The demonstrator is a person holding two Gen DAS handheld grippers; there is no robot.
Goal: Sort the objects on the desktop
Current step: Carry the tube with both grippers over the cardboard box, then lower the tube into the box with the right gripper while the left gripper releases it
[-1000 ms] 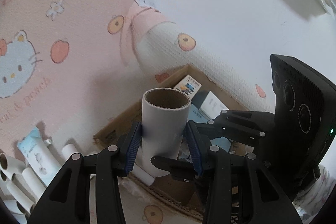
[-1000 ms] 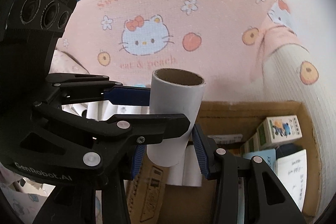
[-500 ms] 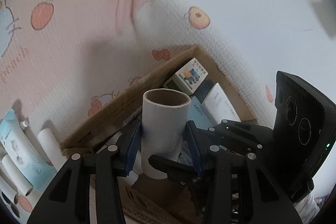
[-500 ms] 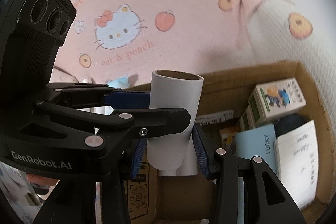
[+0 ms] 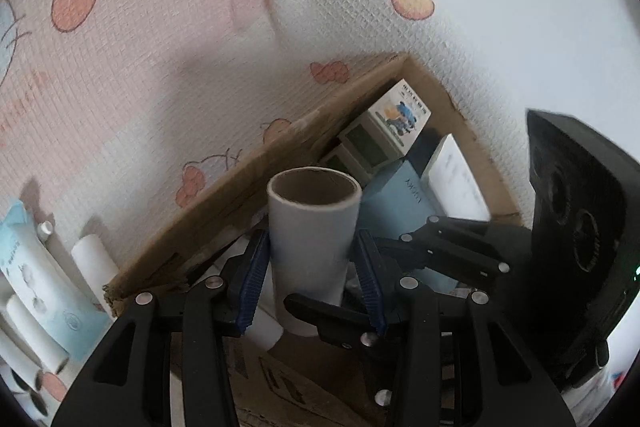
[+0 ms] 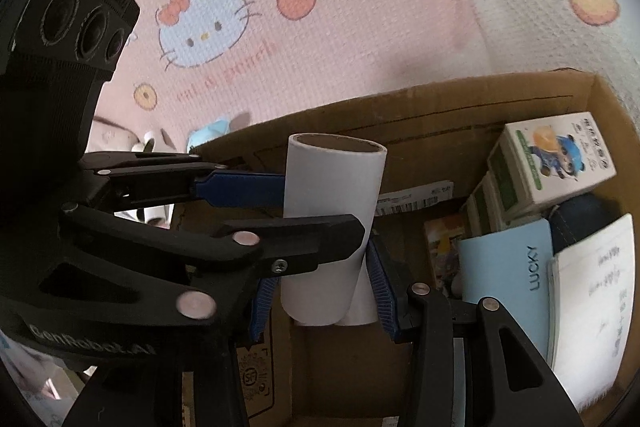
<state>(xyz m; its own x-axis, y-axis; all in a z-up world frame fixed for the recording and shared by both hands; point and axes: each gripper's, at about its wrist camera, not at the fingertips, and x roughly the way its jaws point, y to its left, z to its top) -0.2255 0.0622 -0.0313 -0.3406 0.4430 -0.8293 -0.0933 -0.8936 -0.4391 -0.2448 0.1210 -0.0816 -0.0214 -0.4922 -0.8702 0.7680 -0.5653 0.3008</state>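
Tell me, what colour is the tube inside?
Brown cardboard inside the tube, white outside. The left wrist view shows it best.

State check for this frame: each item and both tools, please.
Paper tube: upright, top end open, gripped by both tools.
Left tool: shut on the tube.
Right tool: shut on the tube.
Cardboard box: open, partly filled.
Cartoon carton: closed, lying inside the box.

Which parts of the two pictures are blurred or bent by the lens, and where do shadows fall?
Left wrist view: the white roll and boxes behind it are slightly smeared; a soft shadow lies on the pink blanket. Right wrist view: sharper, the LUCKY booklet is readable; the cardboard box rim curves from fisheye distortion; corners are dark.
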